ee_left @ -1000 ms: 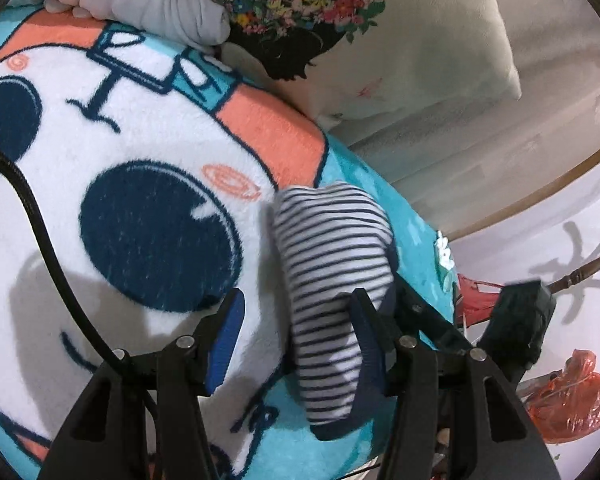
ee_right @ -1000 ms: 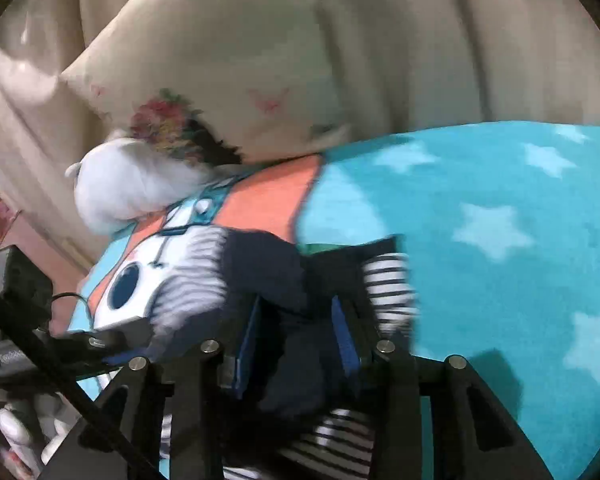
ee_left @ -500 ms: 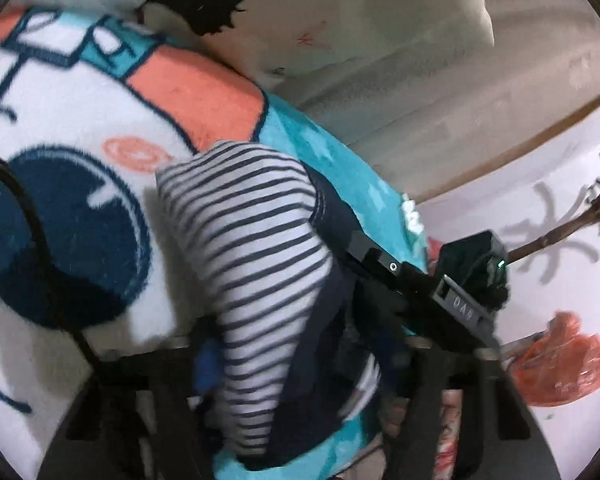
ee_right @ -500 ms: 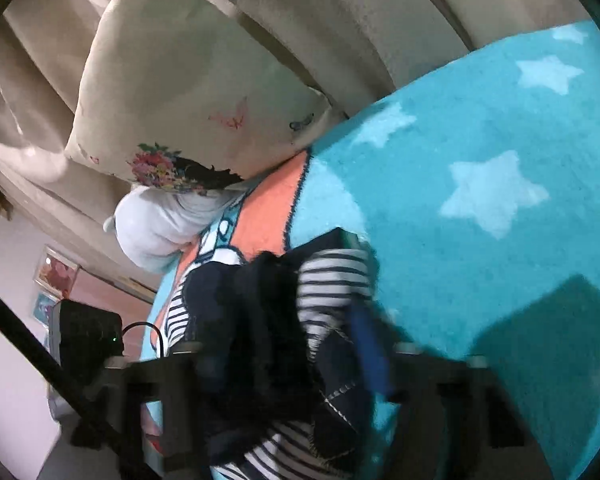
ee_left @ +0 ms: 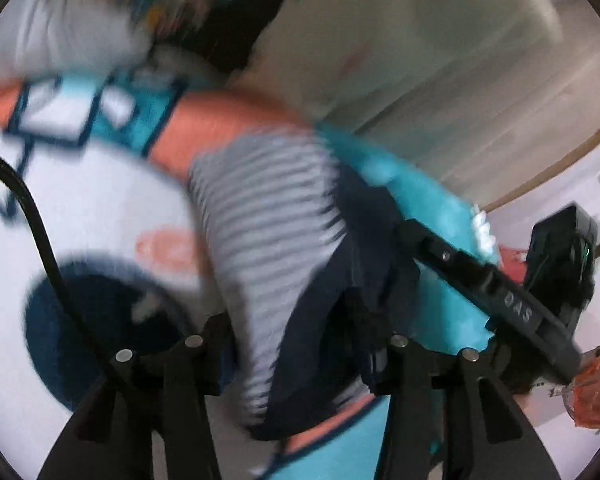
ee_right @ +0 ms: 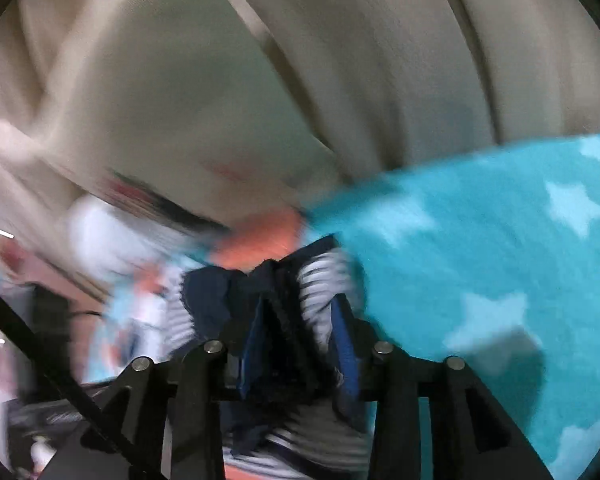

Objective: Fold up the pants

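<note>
The striped navy-and-white pants (ee_left: 268, 232) are folded into a small bundle on the cartoon blanket (ee_left: 100, 208). Both views are motion-blurred. My left gripper (ee_left: 296, 344) has its fingers on either side of the bundle's near end and grips it. My right gripper (ee_right: 300, 344) is closed on the dark navy part of the pants (ee_right: 276, 300), blue pads pressing the cloth. The right gripper's black body (ee_left: 500, 300) shows at the right of the left wrist view, against the bundle.
A cream floral pillow (ee_left: 380, 40) and a white cushion (ee_left: 60, 40) lie at the blanket's far edge. Beige sofa backrest (ee_right: 340, 60) rises behind. The blanket's teal starred part (ee_right: 500, 260) extends right. An orange bag (ee_left: 596, 392) sits off the edge.
Both grippers closed in on the folded bundle from its two ends and now hold it; one second ago the left gripper was open beside it. The views swing fast.
</note>
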A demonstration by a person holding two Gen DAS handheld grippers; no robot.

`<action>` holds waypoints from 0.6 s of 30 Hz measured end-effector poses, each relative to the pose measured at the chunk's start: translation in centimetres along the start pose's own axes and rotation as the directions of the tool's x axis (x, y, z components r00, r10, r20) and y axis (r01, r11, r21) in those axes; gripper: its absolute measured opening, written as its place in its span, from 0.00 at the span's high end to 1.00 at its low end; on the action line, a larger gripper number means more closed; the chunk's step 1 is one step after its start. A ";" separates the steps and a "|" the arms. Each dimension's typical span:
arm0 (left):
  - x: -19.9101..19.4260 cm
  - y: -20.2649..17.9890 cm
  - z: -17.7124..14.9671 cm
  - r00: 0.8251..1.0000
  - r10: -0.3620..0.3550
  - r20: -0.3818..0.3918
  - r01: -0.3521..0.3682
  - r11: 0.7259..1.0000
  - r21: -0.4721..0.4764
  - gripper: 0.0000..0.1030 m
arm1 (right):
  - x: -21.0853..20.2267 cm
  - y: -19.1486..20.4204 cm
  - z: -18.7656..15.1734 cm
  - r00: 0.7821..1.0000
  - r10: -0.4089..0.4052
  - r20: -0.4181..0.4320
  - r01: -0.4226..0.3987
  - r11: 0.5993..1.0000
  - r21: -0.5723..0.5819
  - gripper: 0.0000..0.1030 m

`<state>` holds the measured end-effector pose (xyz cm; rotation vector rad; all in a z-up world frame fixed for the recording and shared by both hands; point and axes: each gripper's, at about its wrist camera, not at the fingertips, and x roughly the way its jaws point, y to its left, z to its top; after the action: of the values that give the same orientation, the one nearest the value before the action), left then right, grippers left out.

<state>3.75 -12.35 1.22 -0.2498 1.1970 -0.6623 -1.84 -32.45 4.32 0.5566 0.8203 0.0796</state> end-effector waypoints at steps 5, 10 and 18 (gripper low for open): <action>-3.5 1.3 -2.0 0.995 -0.069 0.070 0.070 0.997 -0.024 0.56 | -3.7 0.8 -1.1 0.993 -0.010 0.117 0.012 1.000 -0.021 0.61; -7.8 2.2 -3.9 0.984 0.000 0.179 0.002 1.000 -0.013 0.51 | -5.3 5.3 0.3 0.975 0.194 0.111 -0.183 0.977 -0.105 0.61; -9.8 2.3 -5.8 0.974 0.055 0.218 -0.055 0.998 -0.005 0.50 | 6.3 5.1 2.4 0.929 0.346 -0.130 -0.332 0.936 0.115 0.65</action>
<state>-2.83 -3.79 5.47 -0.2800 0.9895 -0.5715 4.95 -27.36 3.92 0.7836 0.8685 0.4077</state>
